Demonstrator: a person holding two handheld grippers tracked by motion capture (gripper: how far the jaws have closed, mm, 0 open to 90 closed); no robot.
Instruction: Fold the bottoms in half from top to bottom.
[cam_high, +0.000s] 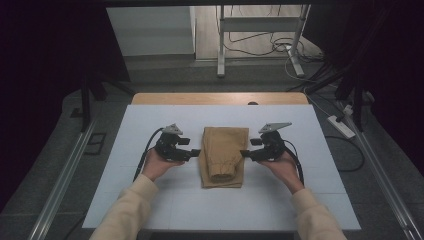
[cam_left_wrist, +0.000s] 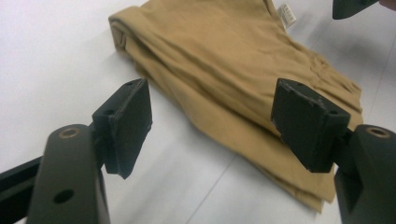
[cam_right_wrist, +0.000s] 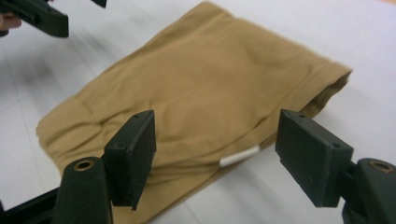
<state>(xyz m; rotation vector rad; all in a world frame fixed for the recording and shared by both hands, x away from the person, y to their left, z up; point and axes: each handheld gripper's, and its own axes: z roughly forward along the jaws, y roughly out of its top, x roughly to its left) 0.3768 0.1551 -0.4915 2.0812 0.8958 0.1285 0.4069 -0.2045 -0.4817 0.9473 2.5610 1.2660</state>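
Observation:
A folded tan garment (cam_high: 223, 155) lies flat in the middle of the white table (cam_high: 150, 200). My left gripper (cam_high: 196, 152) points at its left edge from the left, jaws open, nothing between them. In the left gripper view the garment (cam_left_wrist: 219, 60) spreads just beyond the open pads (cam_left_wrist: 127, 126), its folded edge running between them. My right gripper (cam_high: 244, 153) faces the garment's right edge, also open and empty. The right gripper view has the tan garment (cam_right_wrist: 196, 88) close ahead of its pads (cam_right_wrist: 133, 156), a small white tag (cam_right_wrist: 239, 156) at the near edge.
The white table has bare surface on all sides of the garment. A wooden strip (cam_high: 220, 98) borders the far edge. Beyond stand a metal stand (cam_high: 260, 30) and loose cables (cam_high: 280, 47) on the floor. A power strip (cam_high: 340, 126) lies at the right.

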